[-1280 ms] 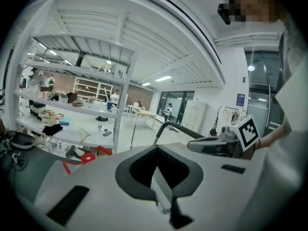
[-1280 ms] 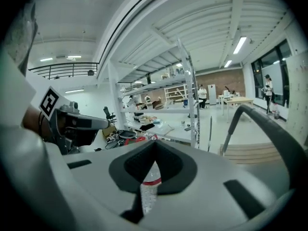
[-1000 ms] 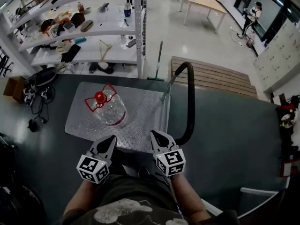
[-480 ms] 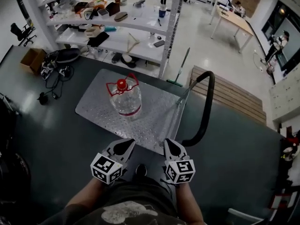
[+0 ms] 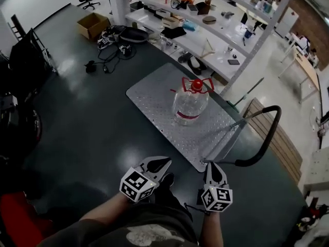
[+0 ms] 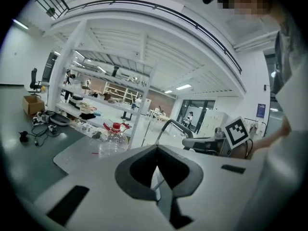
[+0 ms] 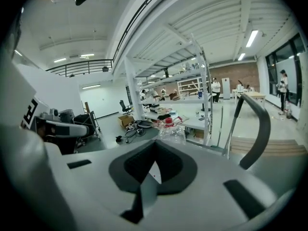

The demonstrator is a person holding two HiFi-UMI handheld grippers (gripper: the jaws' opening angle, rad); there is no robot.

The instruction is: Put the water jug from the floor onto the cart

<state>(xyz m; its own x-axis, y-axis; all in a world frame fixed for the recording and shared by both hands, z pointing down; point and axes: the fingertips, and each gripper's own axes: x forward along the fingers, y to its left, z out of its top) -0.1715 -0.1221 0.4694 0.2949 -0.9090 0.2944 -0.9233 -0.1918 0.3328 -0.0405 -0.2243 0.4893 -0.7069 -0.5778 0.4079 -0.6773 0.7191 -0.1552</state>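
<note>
The clear water jug (image 5: 189, 104) with a red cap and red handle stands upright on the metal cart deck (image 5: 154, 94). It also shows in the left gripper view as the jug (image 6: 111, 141) and in the right gripper view as the jug (image 7: 171, 130). My left gripper (image 5: 162, 162) and right gripper (image 5: 211, 165) hang close to the person's body, short of the cart's near corner and well apart from the jug. Both are shut with nothing between the jaws. The left gripper (image 6: 155, 168) and right gripper (image 7: 153, 166) show closed jaws in their own views.
The cart's black push handle (image 5: 263, 140) rises at the right. White shelving (image 5: 216, 24) loaded with items stands behind the cart. A cardboard box (image 5: 93, 24) and cables (image 5: 105, 55) lie on the dark floor at the back left. A wooden pallet (image 5: 280, 143) lies at the right.
The view has swung so the cart and jug now sit further right and turned. Both grippers have shifted rightward and lower in the head view, still shut and empty.
</note>
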